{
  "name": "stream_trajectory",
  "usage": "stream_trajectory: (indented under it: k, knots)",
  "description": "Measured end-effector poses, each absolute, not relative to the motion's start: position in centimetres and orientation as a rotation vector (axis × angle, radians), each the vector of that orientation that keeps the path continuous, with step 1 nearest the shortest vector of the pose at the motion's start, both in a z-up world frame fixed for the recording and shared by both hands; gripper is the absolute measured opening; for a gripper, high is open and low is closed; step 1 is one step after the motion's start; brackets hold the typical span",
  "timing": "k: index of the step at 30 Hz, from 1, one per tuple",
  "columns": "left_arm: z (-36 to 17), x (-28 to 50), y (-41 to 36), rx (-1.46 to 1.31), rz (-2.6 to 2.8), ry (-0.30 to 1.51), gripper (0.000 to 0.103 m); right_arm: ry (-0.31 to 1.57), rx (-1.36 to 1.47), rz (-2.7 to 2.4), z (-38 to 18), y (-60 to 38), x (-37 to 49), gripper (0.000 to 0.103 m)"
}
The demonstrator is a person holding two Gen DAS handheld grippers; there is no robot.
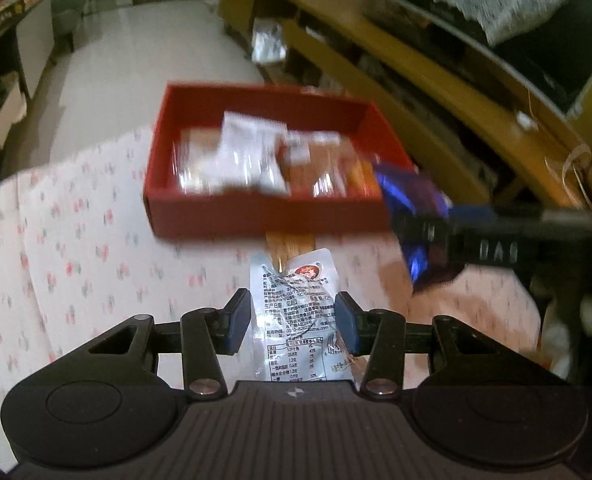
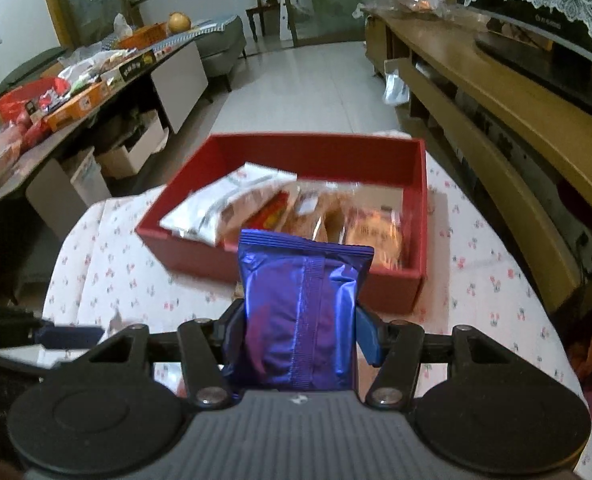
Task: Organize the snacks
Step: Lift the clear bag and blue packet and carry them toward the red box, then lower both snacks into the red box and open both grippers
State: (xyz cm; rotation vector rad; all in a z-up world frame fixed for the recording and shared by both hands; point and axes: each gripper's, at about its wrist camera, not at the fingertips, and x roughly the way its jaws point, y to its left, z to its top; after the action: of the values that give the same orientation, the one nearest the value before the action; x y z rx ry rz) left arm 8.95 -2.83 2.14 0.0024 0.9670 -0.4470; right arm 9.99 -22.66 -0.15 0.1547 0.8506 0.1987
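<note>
Your left tongs (image 1: 292, 322) clamp silver snack packet (image 1: 291, 312) above floral bench (image 1: 75, 240); your right tongs (image 2: 300, 330) grip blue foil packet (image 2: 302, 312); red box (image 2: 416, 184) ahead on bench, several snack packets inside.

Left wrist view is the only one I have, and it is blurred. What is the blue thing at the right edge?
Observer: A blue foil snack packet, gripped on both sides by the right gripper.
Operator: Does the red box have free space?
Observer: Yes. The packets lie along the near side of the red box; the far part is bare.
Operator: What is to the left of the table?
Observer: A long side table crowded with boxes and bags.
</note>
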Motion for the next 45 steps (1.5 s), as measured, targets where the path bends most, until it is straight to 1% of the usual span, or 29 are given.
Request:
stream_trajectory:
  k: [8, 18, 24, 26, 30, 31, 32, 34, 45]
  knots:
    - [3.6, 14.9, -4.5, -0.01, -0.426, 0.9, 0.054, 0.831, 0.173, 0.16, 0.1, -23.3, 15.4, 0.066]
    - [0.7, 21.2, -6.0, -0.019, -0.367, 0.924, 0.054, 0.871, 0.176, 0.132, -2.1, -23.1, 21.4, 0.066]
    - [-0.3, 22.8, -6.3, -0.022, -0.346, 0.923, 0.054, 0.899, 0.171, 0.12, -3.9, -22.8, 23.3, 0.066]
    - [-0.6, 23.0, -6.4, -0.021, -0.344, 0.926, 0.052, 0.901, 0.165, 0.106, -4.3, -22.8, 23.8, 0.066]
    - [-0.6, 23.0, -6.5, -0.015, -0.337, 0.923, 0.055, 0.898, 0.171, 0.088, -4.4, -22.9, 24.0, 0.067]
    - [-0.5, 22.9, -6.5, -0.021, -0.338, 0.922, 0.059, 0.896, 0.166, 0.09, -4.4, -22.9, 24.0, 0.067]
    - [-0.4, 22.8, -6.4, -0.029, -0.337, 0.919, 0.066, 0.893, 0.162, 0.091, -4.3, -22.8, 23.9, 0.068]
    - [0.0, 22.6, -6.3, -0.034, -0.335, 0.908, 0.07, 0.88, 0.159, 0.094, -4.1, -22.9, 23.8, 0.068]
    - [1.6, 21.5, -5.7, -0.049, -0.349, 0.888, 0.074, 0.829, 0.18, 0.073, -2.6, -23.4, 23.0, 0.069]
